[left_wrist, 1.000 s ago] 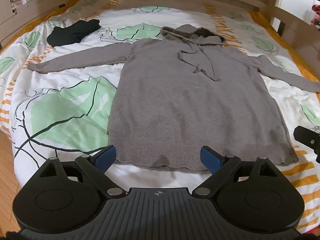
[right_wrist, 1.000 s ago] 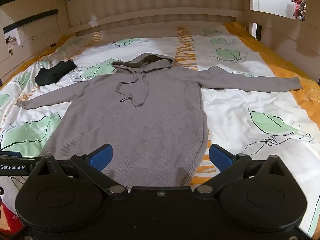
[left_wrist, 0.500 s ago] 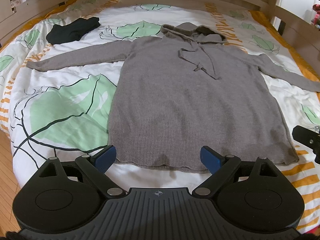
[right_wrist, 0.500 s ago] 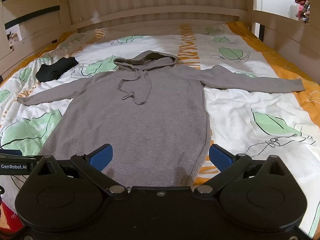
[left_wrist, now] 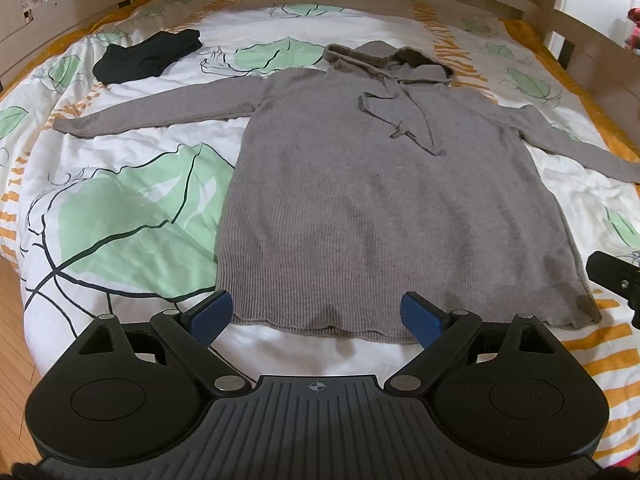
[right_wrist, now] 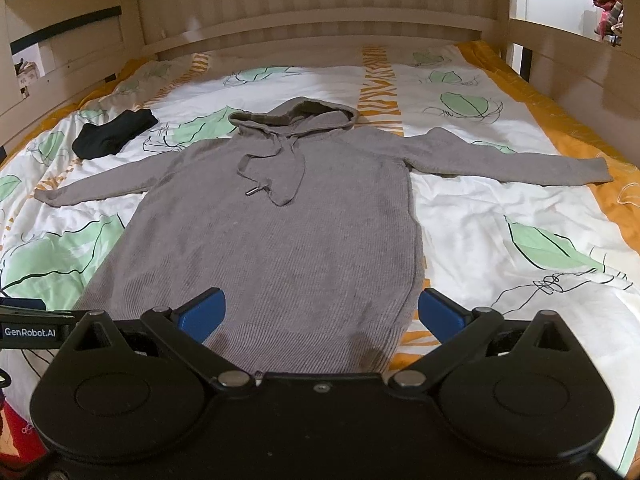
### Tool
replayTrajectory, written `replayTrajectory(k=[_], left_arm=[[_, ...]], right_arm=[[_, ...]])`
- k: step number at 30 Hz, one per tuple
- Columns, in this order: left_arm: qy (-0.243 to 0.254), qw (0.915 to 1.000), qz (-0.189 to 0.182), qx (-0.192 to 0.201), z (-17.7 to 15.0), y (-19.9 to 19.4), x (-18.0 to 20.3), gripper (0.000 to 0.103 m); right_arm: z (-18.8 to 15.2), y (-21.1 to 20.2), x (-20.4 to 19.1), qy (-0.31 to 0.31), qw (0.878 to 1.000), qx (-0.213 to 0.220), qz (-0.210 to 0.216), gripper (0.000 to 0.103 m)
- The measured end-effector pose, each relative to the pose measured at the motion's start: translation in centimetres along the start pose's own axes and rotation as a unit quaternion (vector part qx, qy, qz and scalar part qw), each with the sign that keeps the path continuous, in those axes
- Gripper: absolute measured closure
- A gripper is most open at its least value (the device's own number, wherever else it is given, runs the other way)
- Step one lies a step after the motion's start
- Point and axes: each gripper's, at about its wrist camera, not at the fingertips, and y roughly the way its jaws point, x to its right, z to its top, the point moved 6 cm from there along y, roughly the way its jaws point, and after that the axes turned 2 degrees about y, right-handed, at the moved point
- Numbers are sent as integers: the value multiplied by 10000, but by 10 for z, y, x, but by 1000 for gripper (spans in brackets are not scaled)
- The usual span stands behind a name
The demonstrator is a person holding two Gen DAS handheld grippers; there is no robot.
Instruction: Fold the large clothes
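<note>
Tools: left tool [left_wrist: 316, 316], right tool [right_wrist: 322, 310] wide | hoodie [right_wrist: 280, 240] flat | label "GenRobot.AI"

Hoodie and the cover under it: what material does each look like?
Hoodie: grey knit, likely wool or acrylic; fine vertical ribbing and a matte, slightly fuzzy face. Bed cover: smooth woven fabric, probably cotton or polyester, printed with green leaves and orange stripes; soft creases, no sheen.
</note>
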Motion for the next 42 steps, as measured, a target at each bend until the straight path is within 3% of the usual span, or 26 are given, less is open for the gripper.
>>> replayTrajectory(k=[29,37,42], left_arm=[[-83,9995,-145,-263,-5,19,0,11],[-441,9960,-746,-195,6,39,-14,11],[-1025,9833,-1500,-94,29,57,-37,11]], right_arm=[[-10,20,-10,-123,9990,-404,150,1],[-7,48,-22,-402,9966,-640,333,0],[5,70,-31,-559,9944,-712,551,0]])
